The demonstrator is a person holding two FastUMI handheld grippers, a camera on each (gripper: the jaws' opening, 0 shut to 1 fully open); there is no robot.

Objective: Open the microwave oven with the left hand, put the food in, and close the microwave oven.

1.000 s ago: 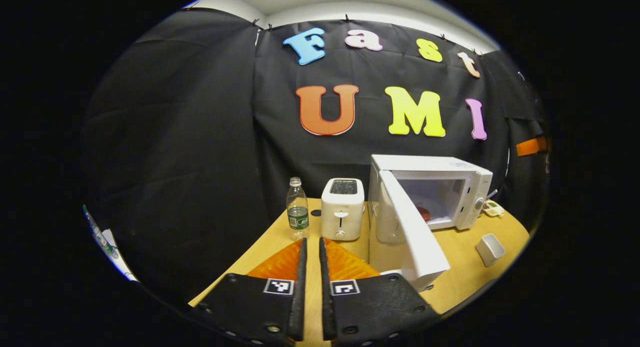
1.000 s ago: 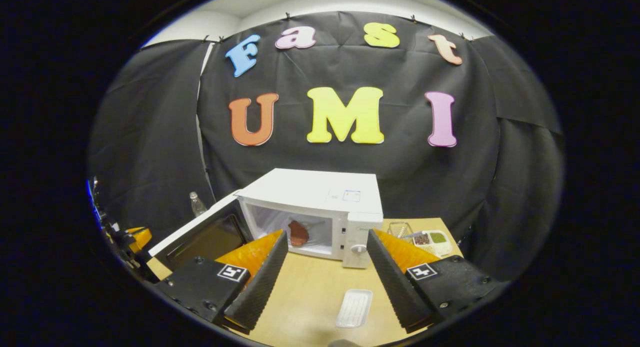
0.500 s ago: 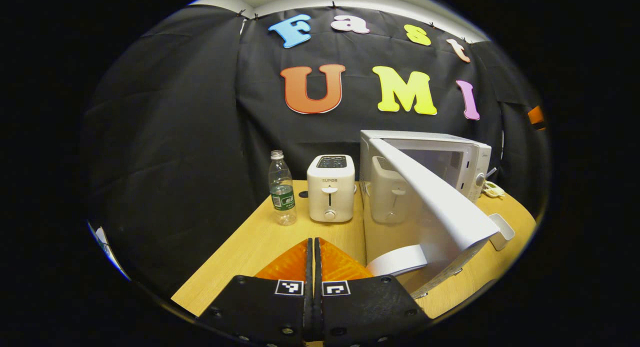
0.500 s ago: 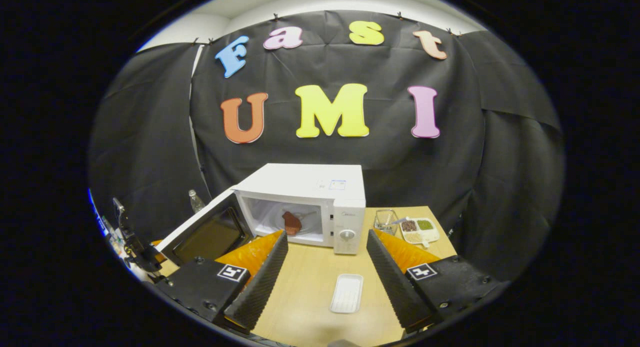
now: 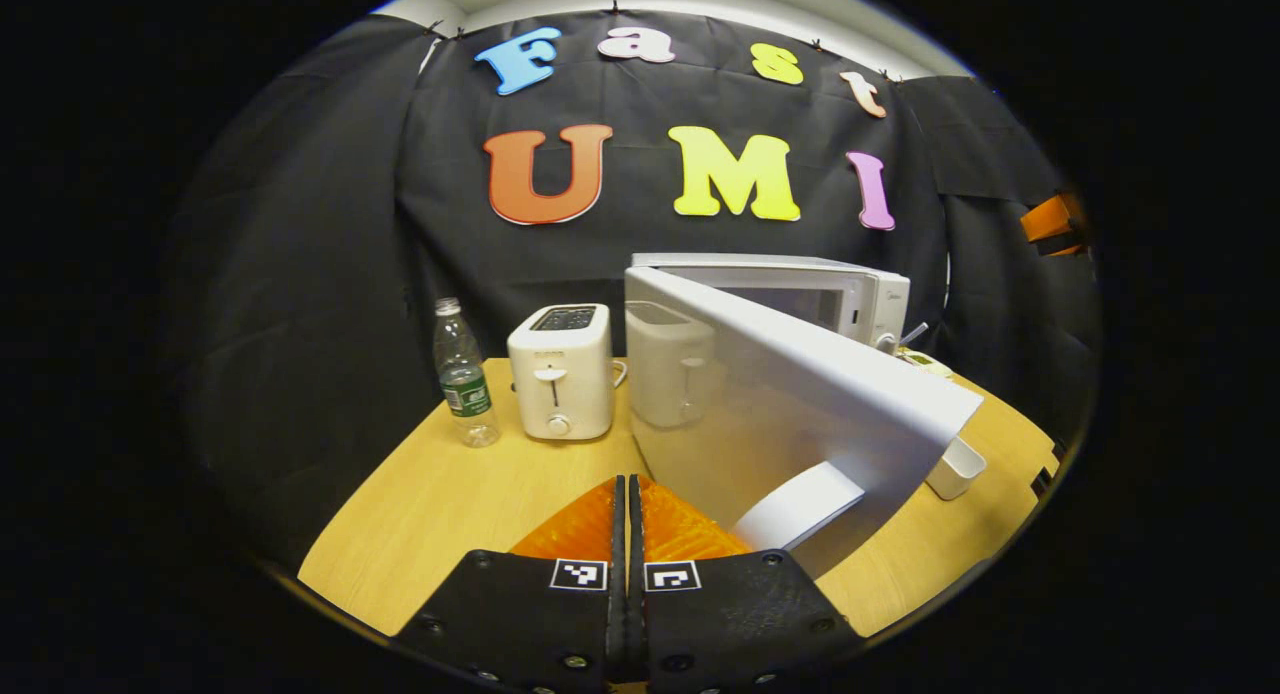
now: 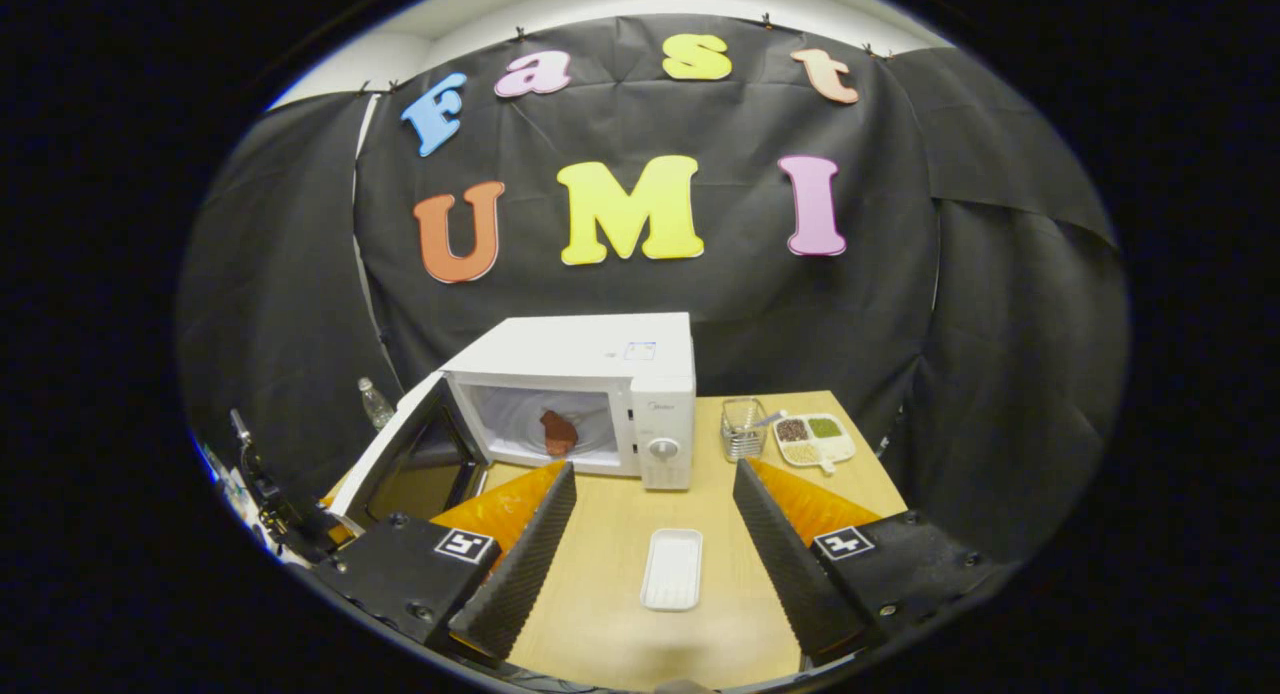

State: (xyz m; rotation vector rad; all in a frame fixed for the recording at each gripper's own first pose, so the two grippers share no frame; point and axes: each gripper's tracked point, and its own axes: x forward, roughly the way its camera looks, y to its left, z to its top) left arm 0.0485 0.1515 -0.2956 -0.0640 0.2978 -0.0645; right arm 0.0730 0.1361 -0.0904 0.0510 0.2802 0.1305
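The white microwave (image 6: 590, 369) stands on the wooden table (image 6: 620, 624) with its door (image 6: 400, 459) swung partly out to the left. A reddish-brown piece of food (image 6: 557, 432) lies inside the cavity. In the left gripper view the door's white outer face (image 5: 790, 404) fills the middle right, with its handle (image 5: 800, 504) low down. My left gripper (image 5: 627, 534) is shut with nothing between its fingers, just left of that handle. My right gripper (image 6: 650, 529) is open and holds nothing, back from the microwave above the table.
A white toaster (image 5: 560, 369) and a water bottle (image 5: 462, 374) stand left of the microwave. A small white tray (image 6: 672, 569) lies on the table in front of it. A wire basket (image 6: 742, 429) and a sectioned dish (image 6: 815, 439) sit to its right.
My left gripper's fingers have gone from slightly apart to fully shut. The door has swung further toward the microwave. My right gripper has drawn back from the microwave.
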